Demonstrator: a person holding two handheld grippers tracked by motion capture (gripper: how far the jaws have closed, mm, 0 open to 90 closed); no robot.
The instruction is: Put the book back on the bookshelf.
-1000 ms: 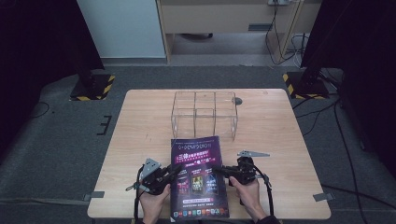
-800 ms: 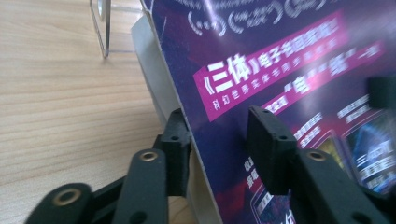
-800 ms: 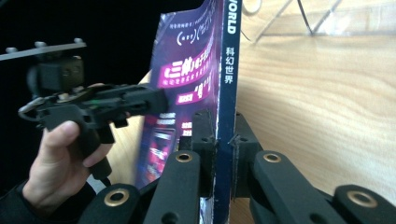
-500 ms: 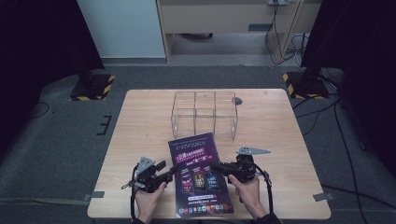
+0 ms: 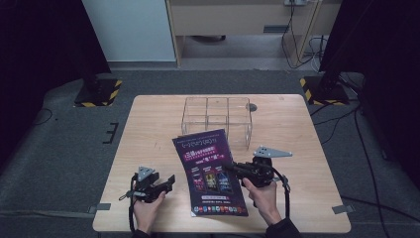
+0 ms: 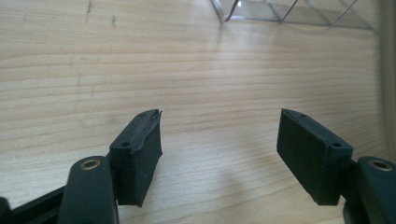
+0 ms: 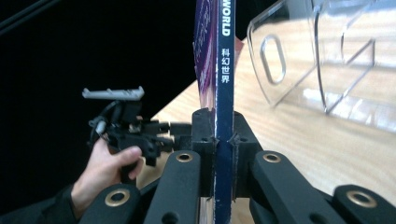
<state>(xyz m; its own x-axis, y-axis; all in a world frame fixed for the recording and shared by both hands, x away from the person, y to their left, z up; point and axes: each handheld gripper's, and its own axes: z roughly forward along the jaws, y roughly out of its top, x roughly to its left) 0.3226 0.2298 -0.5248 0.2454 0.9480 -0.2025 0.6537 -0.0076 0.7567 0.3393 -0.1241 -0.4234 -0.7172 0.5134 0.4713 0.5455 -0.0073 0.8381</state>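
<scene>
I am holding the magazine (image 5: 212,173) by its right edge, low and centre in the high view, the right gripper (image 5: 232,168) pinching it so that its jaws are closed flat on the spine, as the right gripper view is showing with the magazine (image 7: 223,84) standing edge-on up the middle of the frame. The left gripper (image 5: 172,179) is sitting at the lower left of the high view, apart from the magazine, jaws spread wide and gripping nothing over the bare table (image 6: 196,79). The clear compartment box (image 5: 218,119) is waiting just above the magazine's top edge. To do this step well, I am judging that the grip should stay square on the spine, the cover kept from sagging, and the top corner steered clear of the box wall.
</scene>
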